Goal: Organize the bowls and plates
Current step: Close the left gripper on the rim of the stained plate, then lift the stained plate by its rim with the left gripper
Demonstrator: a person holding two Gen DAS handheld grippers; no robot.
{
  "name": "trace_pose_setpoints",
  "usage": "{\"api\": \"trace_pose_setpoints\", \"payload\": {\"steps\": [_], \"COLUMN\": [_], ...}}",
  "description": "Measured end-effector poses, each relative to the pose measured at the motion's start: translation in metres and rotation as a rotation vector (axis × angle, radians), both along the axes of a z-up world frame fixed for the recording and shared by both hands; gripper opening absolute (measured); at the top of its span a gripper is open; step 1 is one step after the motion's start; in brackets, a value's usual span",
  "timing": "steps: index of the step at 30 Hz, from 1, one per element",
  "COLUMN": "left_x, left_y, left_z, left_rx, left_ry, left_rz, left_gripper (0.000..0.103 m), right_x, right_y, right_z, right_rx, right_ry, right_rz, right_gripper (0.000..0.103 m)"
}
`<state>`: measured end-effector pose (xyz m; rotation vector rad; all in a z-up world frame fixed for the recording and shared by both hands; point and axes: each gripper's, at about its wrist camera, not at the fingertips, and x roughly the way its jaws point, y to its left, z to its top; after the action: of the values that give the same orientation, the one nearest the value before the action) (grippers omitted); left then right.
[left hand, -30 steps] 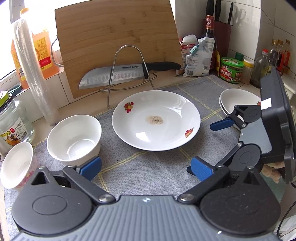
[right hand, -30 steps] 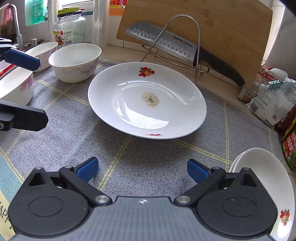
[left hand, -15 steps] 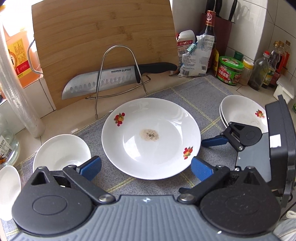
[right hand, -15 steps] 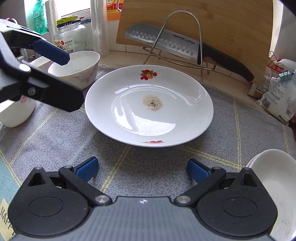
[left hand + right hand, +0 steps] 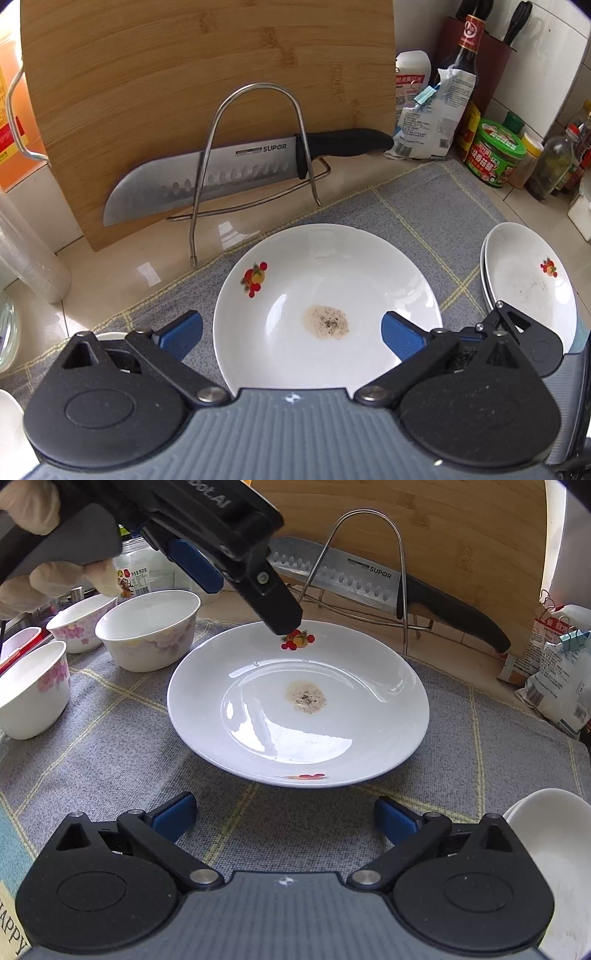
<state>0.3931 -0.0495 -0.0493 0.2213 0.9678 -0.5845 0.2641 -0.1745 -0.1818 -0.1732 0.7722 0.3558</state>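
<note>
A white plate (image 5: 325,280) with fruit prints and a brown stain in its middle lies on the grey mat (image 5: 110,746). My left gripper (image 5: 291,334) hangs open above the plate's near half, holding nothing. In the right wrist view the left gripper (image 5: 240,590) comes in from the upper left over the plate's (image 5: 295,709) far rim, held by a gloved hand (image 5: 33,502). My right gripper (image 5: 284,814) is open and empty, just short of the plate's near edge. Three white flowered bowls (image 5: 147,627) (image 5: 79,622) (image 5: 33,690) stand to the left. Stacked white plates (image 5: 528,280) sit at the right.
Behind the plate a wire rack (image 5: 255,166) holds a knife (image 5: 207,177) against a bamboo cutting board (image 5: 184,74). Bottles, a green-lidded jar (image 5: 495,151) and bags (image 5: 424,118) crowd the back right corner. A glass jar (image 5: 136,576) stands behind the bowls.
The left gripper has swung right and risen over the stained plate; the bowls have slid out of its view. The right gripper has edged slightly toward the plate. Both stay open.
</note>
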Motion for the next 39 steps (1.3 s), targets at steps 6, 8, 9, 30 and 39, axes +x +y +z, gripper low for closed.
{"api": "trace_pose_setpoints", "payload": {"steps": [6,8,9,30,39], "left_x": [0.030,0.037,0.041,0.090,0.107], "left_y": [-0.007,-0.008,-0.008,-0.003,-0.006], "left_z": [-0.012,-0.016,-0.019,-0.051,-0.053], "left_rx": [-0.011,-0.027,-0.030,-0.150,-0.165], "left_ry": [0.048,0.065,0.078,0.389,0.515], "left_rz": [0.013,0.017,0.024,0.023,-0.048], "left_gripper": [0.102,0.102,0.102,0.101,0.101], "right_x": [0.000,-0.001,-0.001,0.000,0.002], "right_y": [0.000,0.000,0.000,0.004,0.005], "right_z": [0.000,0.000,0.000,0.000,-0.001], "right_rx": [0.000,0.000,0.000,0.005,0.008], "right_ry": [0.001,-0.001,-0.002,-0.016,-0.024], "right_rz": [-0.001,-0.004,-0.006,-0.037,-0.041], "right_gripper": [0.103,0.103,0.103,0.103,0.103]}}
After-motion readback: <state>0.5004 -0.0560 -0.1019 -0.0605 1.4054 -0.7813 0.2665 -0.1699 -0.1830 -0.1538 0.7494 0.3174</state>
